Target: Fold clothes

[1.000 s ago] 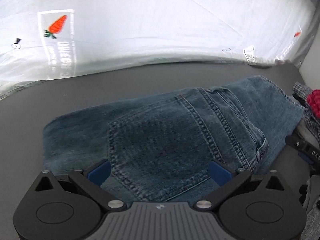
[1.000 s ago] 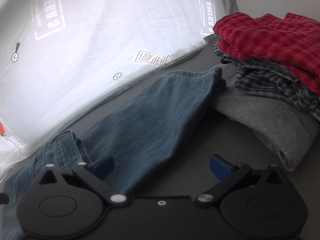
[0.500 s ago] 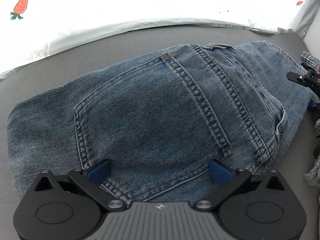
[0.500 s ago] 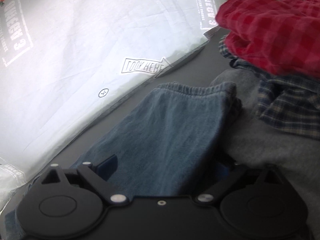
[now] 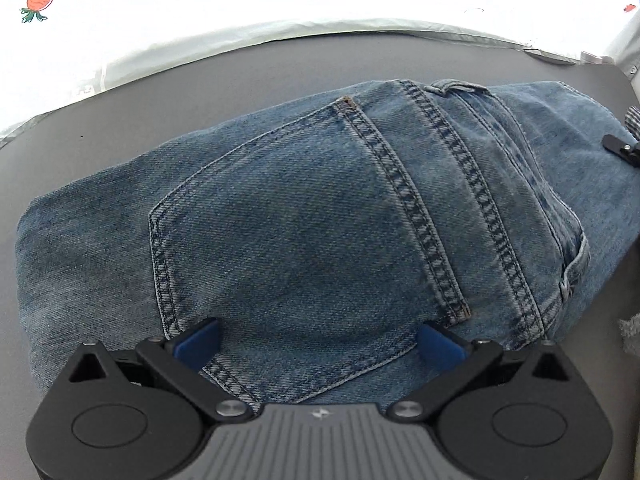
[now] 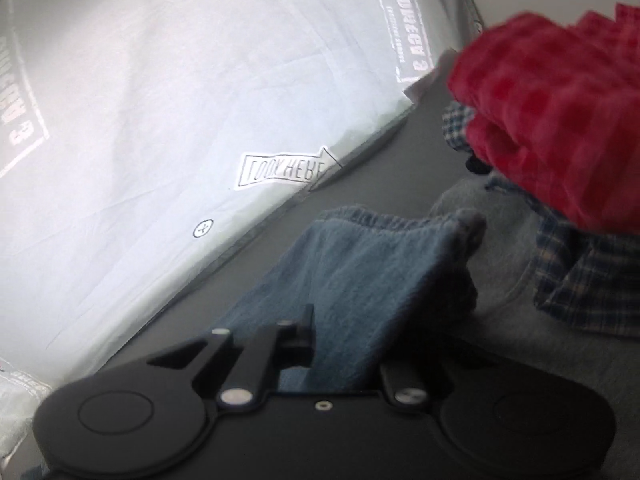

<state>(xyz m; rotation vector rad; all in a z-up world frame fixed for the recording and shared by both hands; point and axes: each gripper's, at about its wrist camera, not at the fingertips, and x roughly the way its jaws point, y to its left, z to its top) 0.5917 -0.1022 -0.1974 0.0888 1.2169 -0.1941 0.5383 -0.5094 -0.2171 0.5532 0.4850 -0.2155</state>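
Folded blue jeans (image 5: 320, 208) lie on the dark grey table, back pocket up. My left gripper (image 5: 318, 342) is open, its blue pads spread over the near edge of the jeans at the pocket. In the right wrist view the jeans' leg end (image 6: 360, 280) runs between the fingers of my right gripper (image 6: 344, 344), which has closed in on the denim. The view is blurred. The right gripper's tip shows at the far right of the left wrist view (image 5: 620, 146).
A pile of folded clothes sits at the right: a red checked shirt (image 6: 560, 120) on a dark plaid shirt (image 6: 592, 288) on a grey garment (image 6: 504, 264). A white printed backdrop (image 6: 200, 100) rises behind the table (image 5: 280, 64).
The left gripper moved forward and down over the jeans and stays open. The right gripper advanced to the leg end beside the pile and its fingers closed on the denim.
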